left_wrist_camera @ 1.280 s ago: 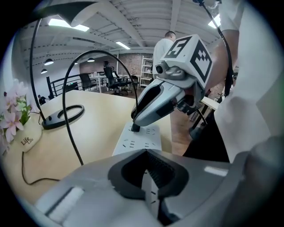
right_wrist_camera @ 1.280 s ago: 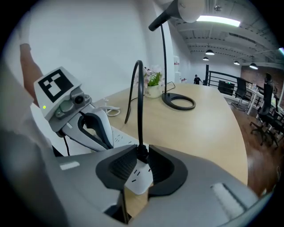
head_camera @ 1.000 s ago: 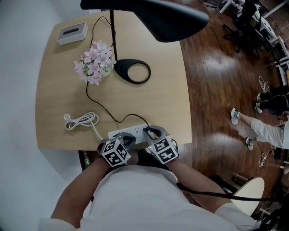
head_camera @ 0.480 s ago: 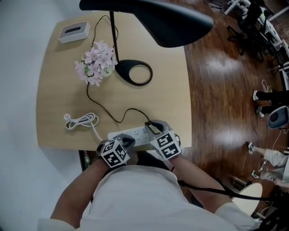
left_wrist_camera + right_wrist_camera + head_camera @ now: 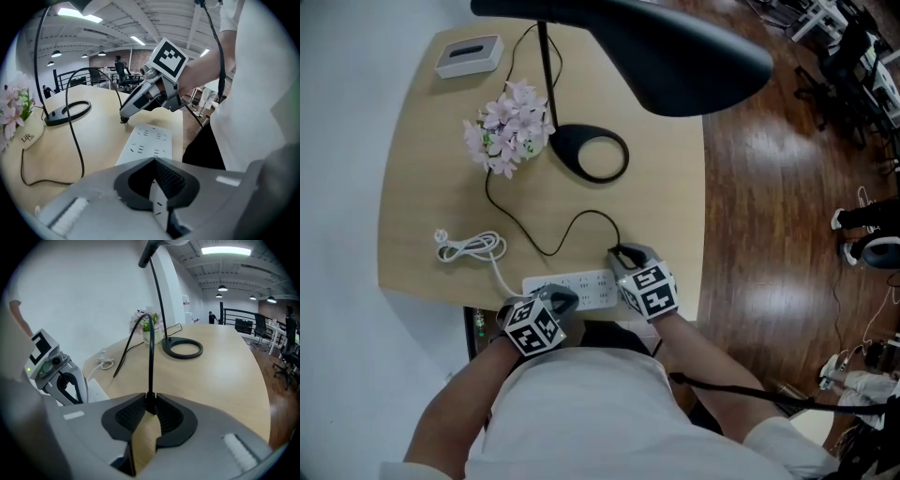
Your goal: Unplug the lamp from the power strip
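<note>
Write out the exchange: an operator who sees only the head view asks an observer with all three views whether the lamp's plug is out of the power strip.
Operator: Is it unplugged? The right gripper blocks my view.
Observer: In the left gripper view, it holds the lamp plug clear of the power strip, and the sockets in view are empty.
Operator: How is it gripped?
Observer: In the right gripper view, the jaws pinch the plug where the cord enters.
Operator: And the left gripper?
Observer: Its jaws are clamped on the strip's near end.

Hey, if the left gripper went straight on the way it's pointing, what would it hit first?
Likely the right gripper, which holds the lamp plug at the far end of the power strip that the left gripper clamps; depth is unclear.
</note>
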